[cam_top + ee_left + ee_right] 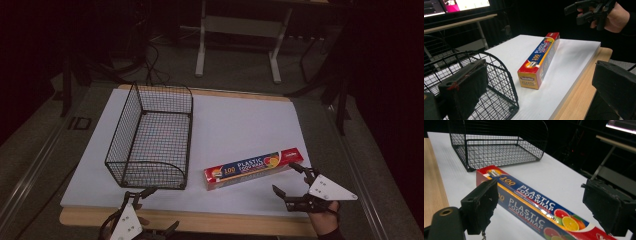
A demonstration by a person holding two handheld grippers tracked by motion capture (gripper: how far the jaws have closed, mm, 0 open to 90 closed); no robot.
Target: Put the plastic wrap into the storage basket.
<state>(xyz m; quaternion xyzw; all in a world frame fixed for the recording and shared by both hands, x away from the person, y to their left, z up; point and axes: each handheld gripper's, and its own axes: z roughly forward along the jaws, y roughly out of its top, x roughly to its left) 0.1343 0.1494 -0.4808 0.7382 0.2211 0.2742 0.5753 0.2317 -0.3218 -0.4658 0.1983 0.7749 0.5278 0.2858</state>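
My right claw [290,180] hangs released, jaws spread wide at either side of the plastic food wrap box [253,168] without touching it; in the right gripper view the box runs between the two pads. The box lies flat on the white worktop [240,125], at about five o'clock on the board, its long side slanting up toward three o'clock. My left claw [150,210] is also released, jaws apart, low at seven o'clock by the wooden edge. Just beyond it, at nine o'clock from the box, stands the black wire basket [150,137], near the box but apart.
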